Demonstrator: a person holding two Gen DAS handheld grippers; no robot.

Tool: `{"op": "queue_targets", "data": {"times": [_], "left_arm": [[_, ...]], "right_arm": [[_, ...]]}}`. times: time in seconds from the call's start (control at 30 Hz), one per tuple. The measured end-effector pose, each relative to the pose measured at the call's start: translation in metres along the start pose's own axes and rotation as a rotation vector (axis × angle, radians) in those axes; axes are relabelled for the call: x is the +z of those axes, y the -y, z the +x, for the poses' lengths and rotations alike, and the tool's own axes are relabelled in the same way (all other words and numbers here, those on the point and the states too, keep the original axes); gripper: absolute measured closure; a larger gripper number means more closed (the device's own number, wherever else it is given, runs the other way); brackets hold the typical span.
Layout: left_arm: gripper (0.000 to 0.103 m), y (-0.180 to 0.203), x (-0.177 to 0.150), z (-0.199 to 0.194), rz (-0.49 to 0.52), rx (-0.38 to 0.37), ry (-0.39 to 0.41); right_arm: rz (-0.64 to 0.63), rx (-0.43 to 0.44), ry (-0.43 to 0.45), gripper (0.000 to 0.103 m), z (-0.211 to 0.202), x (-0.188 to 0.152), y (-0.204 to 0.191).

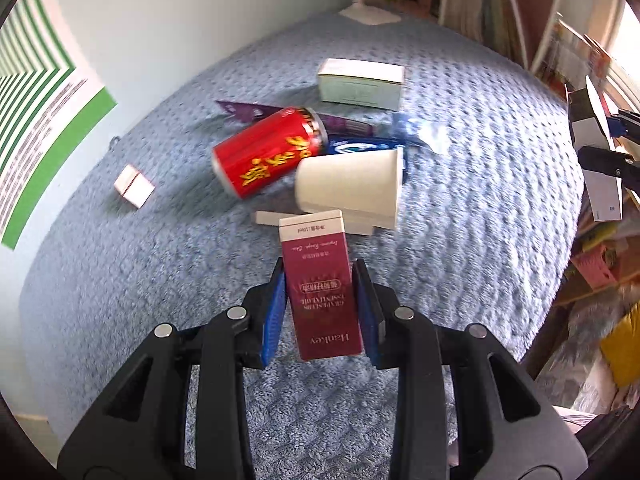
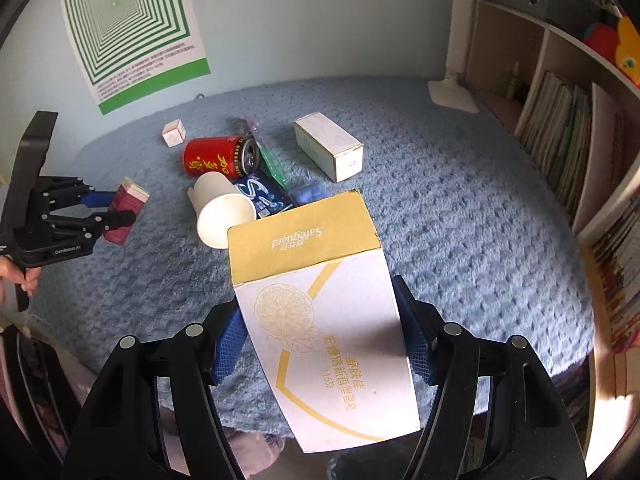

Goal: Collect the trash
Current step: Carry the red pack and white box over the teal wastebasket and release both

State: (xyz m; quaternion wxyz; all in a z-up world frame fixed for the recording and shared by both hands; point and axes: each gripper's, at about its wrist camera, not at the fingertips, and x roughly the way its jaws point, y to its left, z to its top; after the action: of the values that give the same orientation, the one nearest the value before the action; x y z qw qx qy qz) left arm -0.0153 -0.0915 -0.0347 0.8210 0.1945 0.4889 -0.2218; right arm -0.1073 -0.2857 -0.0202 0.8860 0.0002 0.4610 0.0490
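My left gripper is shut on a dark red carton, held above the blue blanket; the same gripper and carton show at the left of the right wrist view. My right gripper is shut on a white and gold soap box, lifted off the blanket. A pile lies ahead: a red can on its side, a tipped white paper cup, a blue gum packet, a purple wrapper, a white box and a small white cube box.
A bookshelf full of books stands along the right. A white lamp base sits at the back right of the blanket. A green-striped poster hangs on the back wall. A hand holds the left gripper's handle.
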Motion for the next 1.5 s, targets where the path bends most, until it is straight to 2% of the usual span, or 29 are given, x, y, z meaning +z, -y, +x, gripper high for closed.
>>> {"op": "queue_targets", "data": {"times": [0.33,0.5,0.77,1.03,1.3,1.5], "left_arm": [[0.073,0.051,-0.009,-0.009,0.222,-0.135,0.013],[0.073,0.086,-0.019,-0.013,0.342,-0.181,0.005],[0.073,0.152,-0.029,-0.026,0.405,-0.213,0.006],[0.073,0.251,-0.051,-0.019,0.474,-0.246,-0.053],[0.073,0.341,-0.079,0.013,0.579,-0.282,-0.145],[0.073,0.400,-0.095,0.057,0.644,-0.310,-0.219]], "right_arm": [[0.188,-0.123,0.018,0.036,-0.046,-0.063,-0.007],[0.275,-0.150,0.021,0.036,-0.065,-0.100,-0.006],[0.371,-0.121,0.051,0.036,-0.087,-0.153,0.021],[0.424,-0.090,0.027,0.036,-0.100,-0.222,0.062],[0.580,-0.046,-0.007,0.036,-0.088,-0.304,0.112],[0.708,-0.017,-0.025,0.036,-0.062,-0.359,0.146]]}}
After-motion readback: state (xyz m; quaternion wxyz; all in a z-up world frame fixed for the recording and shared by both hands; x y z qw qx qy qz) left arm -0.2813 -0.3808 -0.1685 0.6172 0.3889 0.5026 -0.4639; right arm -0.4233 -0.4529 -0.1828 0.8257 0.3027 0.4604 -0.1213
